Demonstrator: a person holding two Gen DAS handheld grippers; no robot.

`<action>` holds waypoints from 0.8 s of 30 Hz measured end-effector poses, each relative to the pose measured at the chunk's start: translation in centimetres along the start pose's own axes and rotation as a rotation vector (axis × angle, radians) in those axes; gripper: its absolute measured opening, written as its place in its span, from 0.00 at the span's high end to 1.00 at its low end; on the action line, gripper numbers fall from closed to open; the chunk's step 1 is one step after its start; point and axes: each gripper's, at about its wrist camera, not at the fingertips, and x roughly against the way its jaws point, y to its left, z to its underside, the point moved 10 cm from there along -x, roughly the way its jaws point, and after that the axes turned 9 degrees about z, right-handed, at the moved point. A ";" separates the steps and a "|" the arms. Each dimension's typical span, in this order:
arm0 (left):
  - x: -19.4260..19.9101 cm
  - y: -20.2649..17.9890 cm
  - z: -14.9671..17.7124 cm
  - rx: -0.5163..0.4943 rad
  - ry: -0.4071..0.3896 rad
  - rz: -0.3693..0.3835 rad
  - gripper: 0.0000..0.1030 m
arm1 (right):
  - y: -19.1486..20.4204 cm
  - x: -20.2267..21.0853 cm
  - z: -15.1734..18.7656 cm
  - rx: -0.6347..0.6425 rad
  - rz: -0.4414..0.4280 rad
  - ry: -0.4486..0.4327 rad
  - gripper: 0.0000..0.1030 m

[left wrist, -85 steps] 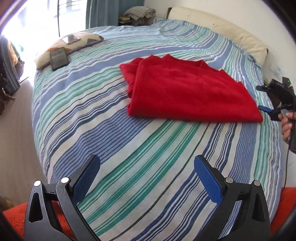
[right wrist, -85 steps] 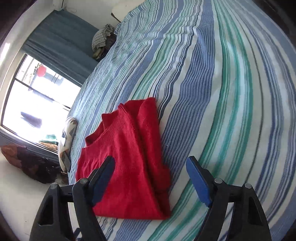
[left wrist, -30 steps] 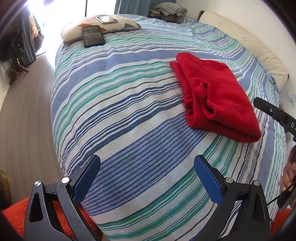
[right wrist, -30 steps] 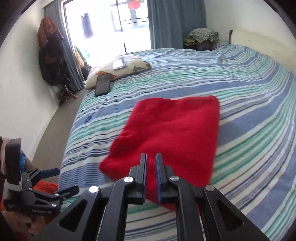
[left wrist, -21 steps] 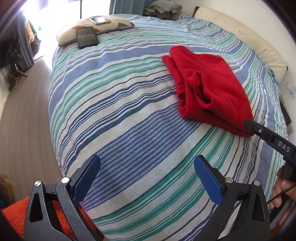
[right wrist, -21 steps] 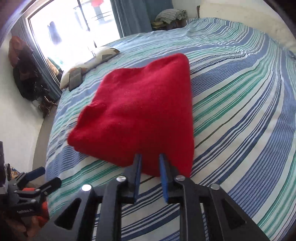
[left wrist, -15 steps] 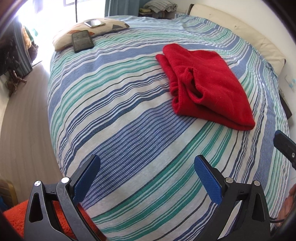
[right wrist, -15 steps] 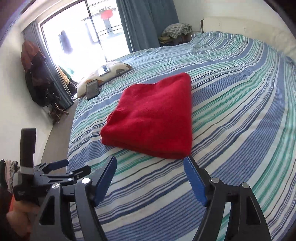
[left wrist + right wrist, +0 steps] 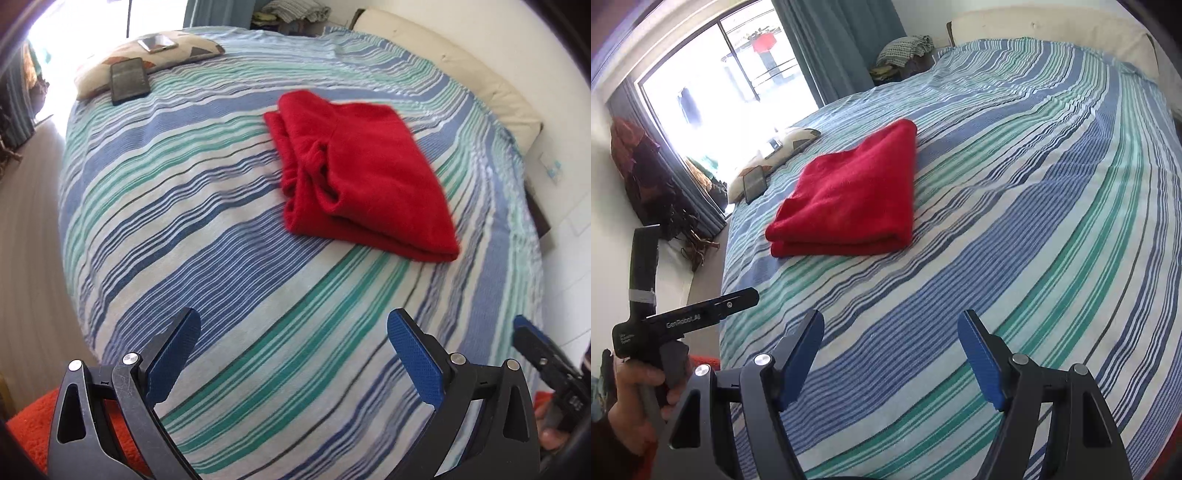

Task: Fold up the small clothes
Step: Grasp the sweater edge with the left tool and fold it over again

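A red garment (image 9: 362, 173) (image 9: 853, 195) lies folded into a thick rectangle on the striped bed cover (image 9: 207, 236) (image 9: 1034, 206), with nothing touching it. My left gripper (image 9: 295, 354) hovers open over the near part of the bed, well short of the garment, its blue pads (image 9: 173, 354) wide apart and empty. My right gripper (image 9: 890, 358) is open too, holding nothing, and sits back from the garment's folded edge. In the right wrist view a hand (image 9: 631, 391) holds the left tool at the lower left.
A patterned cushion (image 9: 147, 55) with a phone and a dark tablet (image 9: 129, 79) lies at the far corner of the bed. A pale headboard (image 9: 454, 70) runs along the wall. Window, curtains and a pile of cloth stand beyond. An orange rug (image 9: 33, 428) lies below the bed's near edge.
The right gripper, shut a second ago close over the red garment, opened and drew back from it. The left gripper shifted slightly and stayed open. The folded garment lies still.
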 end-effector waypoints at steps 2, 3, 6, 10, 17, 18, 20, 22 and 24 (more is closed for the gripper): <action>-0.1 -0.9 -2.7 0.028 -0.023 0.073 0.01 | -0.3 -0.7 -2.4 -0.009 -0.022 -0.005 0.27; -0.5 -1.1 -4.1 0.040 -0.029 0.095 0.01 | -0.4 -1.2 -3.8 -0.017 -0.038 -0.005 0.27; -3.3 -0.8 -8.1 0.046 -0.004 0.089 0.01 | -0.5 -4.0 -8.5 -0.067 -0.114 0.014 0.22; -7.4 1.1 -10.5 0.017 0.052 -0.045 0.01 | -0.7 -9.5 -13.2 -0.137 -0.190 0.065 0.20; -10.6 3.5 -10.5 0.039 0.122 -0.095 0.00 | 1.9 -19.4 -13.2 -0.196 -0.343 0.227 0.27; -10.7 3.5 -10.6 0.061 0.117 -0.080 0.00 | 2.7 -19.8 -13.2 -0.168 -0.348 0.215 0.45; -11.2 3.0 -10.5 0.056 0.131 -0.056 0.27 | 3.7 -20.3 -13.0 -0.100 -0.295 0.211 0.60; -11.5 1.4 -10.4 0.037 0.146 0.019 0.74 | 4.6 -19.6 -13.5 -0.012 -0.239 0.171 0.66; -10.5 0.4 -11.2 0.014 0.114 -0.011 0.79 | 5.6 -17.9 -14.5 0.086 -0.193 0.113 0.69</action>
